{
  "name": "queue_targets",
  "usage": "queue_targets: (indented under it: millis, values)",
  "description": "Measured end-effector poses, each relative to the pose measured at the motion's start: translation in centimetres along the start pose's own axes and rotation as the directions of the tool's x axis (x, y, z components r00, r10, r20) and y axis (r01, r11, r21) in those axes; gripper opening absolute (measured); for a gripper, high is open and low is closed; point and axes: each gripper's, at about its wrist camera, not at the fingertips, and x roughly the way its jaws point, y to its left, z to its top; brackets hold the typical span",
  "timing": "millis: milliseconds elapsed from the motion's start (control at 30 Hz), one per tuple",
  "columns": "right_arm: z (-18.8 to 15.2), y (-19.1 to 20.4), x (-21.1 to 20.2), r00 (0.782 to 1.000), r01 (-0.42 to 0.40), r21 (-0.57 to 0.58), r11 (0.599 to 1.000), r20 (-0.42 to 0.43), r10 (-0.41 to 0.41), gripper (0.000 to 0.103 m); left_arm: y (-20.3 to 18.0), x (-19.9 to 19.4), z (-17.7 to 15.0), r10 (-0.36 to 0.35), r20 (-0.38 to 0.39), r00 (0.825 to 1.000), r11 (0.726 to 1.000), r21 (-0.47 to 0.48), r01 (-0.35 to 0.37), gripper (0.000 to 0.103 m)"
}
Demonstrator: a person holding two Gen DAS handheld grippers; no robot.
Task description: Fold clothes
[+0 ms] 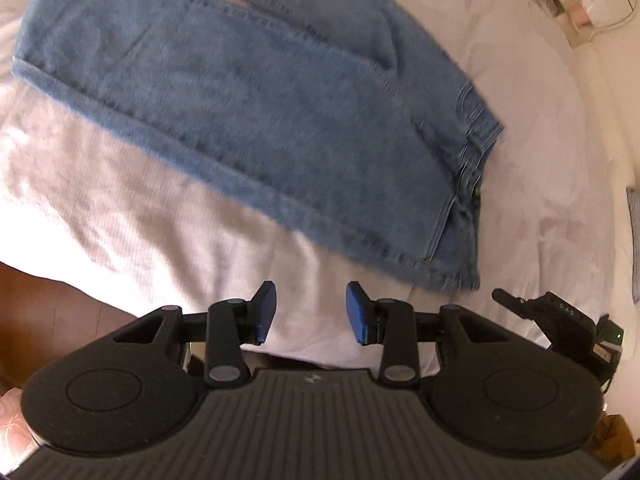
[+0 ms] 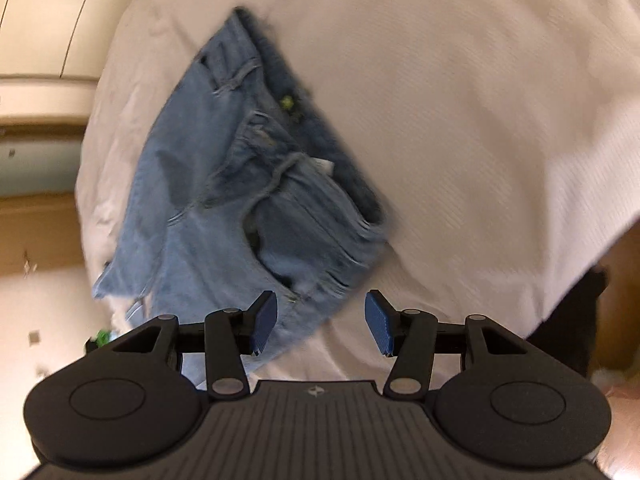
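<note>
A pair of light blue jeans (image 1: 248,92) lies flat on a white bed sheet (image 1: 132,216), legs folded onto each other, waistband at the right near end. My left gripper (image 1: 311,312) is open and empty, held above the sheet just short of the jeans' near edge. In the right wrist view the jeans (image 2: 224,200) show their waistband and pocket end, blurred. My right gripper (image 2: 321,322) is open and empty, over the jeans' near corner and the sheet. The tip of the right gripper (image 1: 560,316) shows at the right of the left wrist view.
The bed's near edge drops to a brown wooden floor (image 1: 48,312) at lower left. A round white table (image 1: 600,8) stands beyond the bed's far right corner. Cream wall panels (image 2: 48,20) and light floor lie left of the bed in the right wrist view.
</note>
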Motion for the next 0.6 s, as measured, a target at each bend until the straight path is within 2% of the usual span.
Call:
queue_targets:
  millis: [100, 200, 333, 367, 433, 500, 600]
  values:
    - [-1.0, -1.4, 0.5, 0.993, 0.014, 0.027, 1.000, 0.113, -0.017, 0.053, 0.9, 1.1, -0.2, -0.011, -0.024, 1.000, 1.000, 0.008, 0.011, 0.033]
    - [-1.0, -2.3, 1.9, 0.981, -0.005, 0.029, 1.000, 0.193, -0.001, 0.053, 1.7, 2.0, 0.2, -0.006, -0.027, 1.000, 1.000, 0.003, 0.006, 0.033]
    - [-0.9, -2.5, 5.3, 0.974, -0.061, 0.038, 0.997, 0.219, 0.051, 0.053, 3.0, 3.1, 1.3, 0.023, -0.023, 0.999, 0.999, -0.045, -0.024, 0.033]
    - [-0.8, -2.4, 6.3, 0.975, -0.076, 0.045, 0.996, 0.213, 0.065, 0.049, 3.3, 3.2, 1.7, 0.027, -0.022, 0.999, 0.998, -0.062, -0.029, 0.033]
    - [-0.6, -1.5, 7.3, 0.976, -0.018, 0.059, 0.998, 0.217, 0.005, 0.033, 3.9, 3.3, 2.4, 0.031, -0.011, 0.999, 0.995, -0.094, -0.032, 0.033]
    - [-0.1, -0.8, 6.3, 0.971, 0.005, 0.052, 0.999, 0.237, -0.018, 0.018, 4.3, 2.7, 2.8, 0.045, 0.016, 0.999, 0.992, -0.115, -0.043, 0.033]
    - [1.4, 1.5, 2.7, 0.957, 0.036, -0.071, 0.997, 0.290, -0.014, 0.011, 5.2, 1.4, 3.1, 0.061, 0.058, 0.996, 0.986, -0.158, -0.051, 0.033]
